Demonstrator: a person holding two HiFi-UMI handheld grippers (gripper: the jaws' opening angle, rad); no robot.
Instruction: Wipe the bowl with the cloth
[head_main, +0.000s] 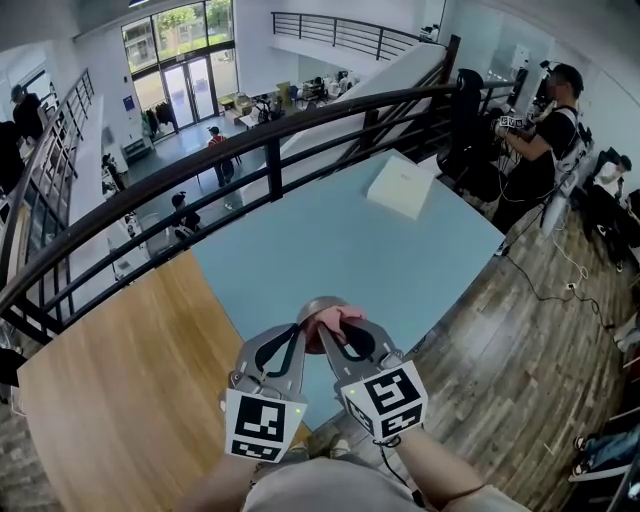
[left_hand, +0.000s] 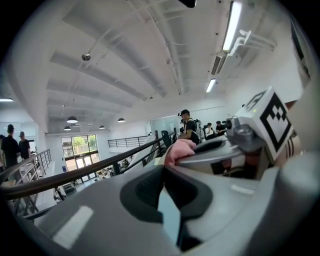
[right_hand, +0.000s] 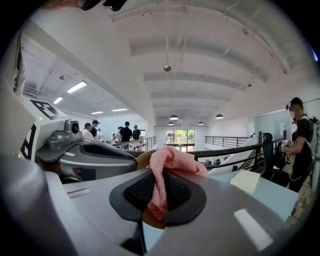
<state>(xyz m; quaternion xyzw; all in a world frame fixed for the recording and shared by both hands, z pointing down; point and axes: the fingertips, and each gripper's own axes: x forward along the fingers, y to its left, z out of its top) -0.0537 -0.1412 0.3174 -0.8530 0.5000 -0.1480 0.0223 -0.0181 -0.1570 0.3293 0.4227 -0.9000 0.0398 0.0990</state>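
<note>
While smooth light-blue table (head_main: 330, 240) stretches away toward a flat white box (head_main: 400, 187) and the dark railing (head_main: 250, 140), a thin-rimmed metal bowl (head_main: 318, 303) is pinched near the table's front edge by the almost-closed left gripper (left_hand: 162, 170), and a pink knitted cloth (right_hand: 172, 160) is clamped against it by the right gripper (right_hand: 156, 180).

My left gripper (head_main: 299, 330) and right gripper (head_main: 328, 334) meet above the blue tabletop's (head_main: 330, 240) near edge. The round metal bowl (head_main: 318, 303) is between them, the pink knitted cloth (head_main: 337, 320) in it. A flat white box (head_main: 400, 187) lies far behind, and a wooden tabletop (head_main: 130, 380) lies to the left.
</note>
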